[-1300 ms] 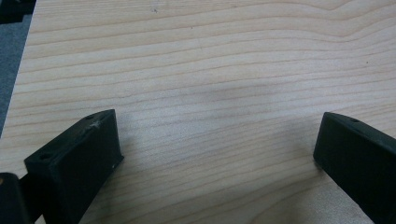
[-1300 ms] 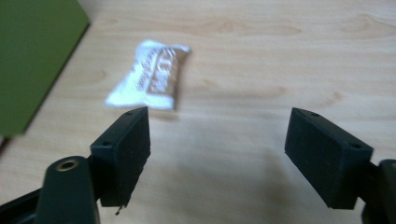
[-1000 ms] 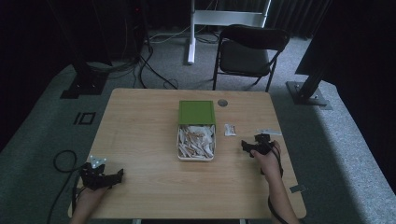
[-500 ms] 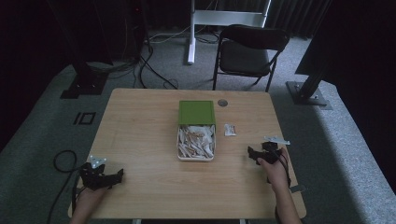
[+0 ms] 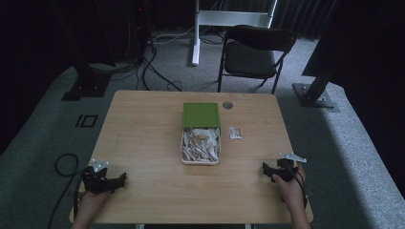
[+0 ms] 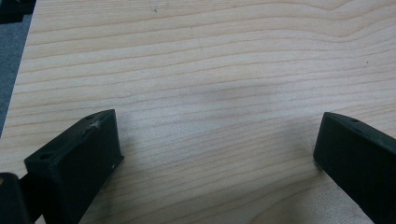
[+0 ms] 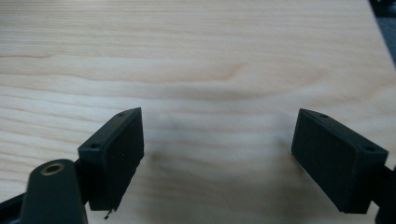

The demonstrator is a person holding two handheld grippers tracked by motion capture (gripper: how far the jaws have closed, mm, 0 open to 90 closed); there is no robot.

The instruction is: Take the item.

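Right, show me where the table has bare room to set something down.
Bare wood runs along the near edge of the table between the left gripper and the right gripper. The whole left side, left of the green-lidded box, is free too. Tighter: right of the box, where a small packet lies.

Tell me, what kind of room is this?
Probably a lab or recording studio: a lone table on grey carpet, dark curtains behind, cables across the floor, metal stands around it, and a folding chair.
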